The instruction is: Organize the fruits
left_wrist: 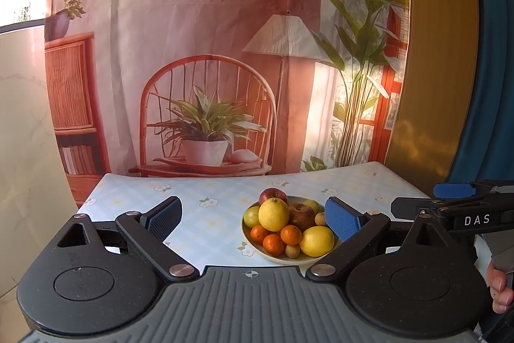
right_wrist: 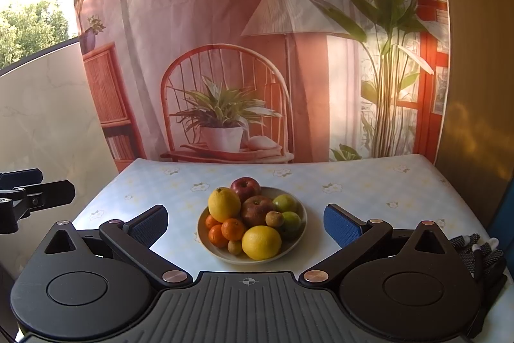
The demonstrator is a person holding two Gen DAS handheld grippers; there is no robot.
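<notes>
A cream plate heaped with fruit sits on the table. It holds two lemons, two apples, several small oranges, green citrus and small brown fruits. My left gripper is open, with the plate just ahead and to the right, near its right pad. My right gripper is open too, the plate lying between and beyond its fingers. Neither holds anything.
The table wears a pale blue checked cloth with flowers. A printed backdrop hangs behind it. A black-and-white glove lies at the table's right front. A hand holds the other gripper at right.
</notes>
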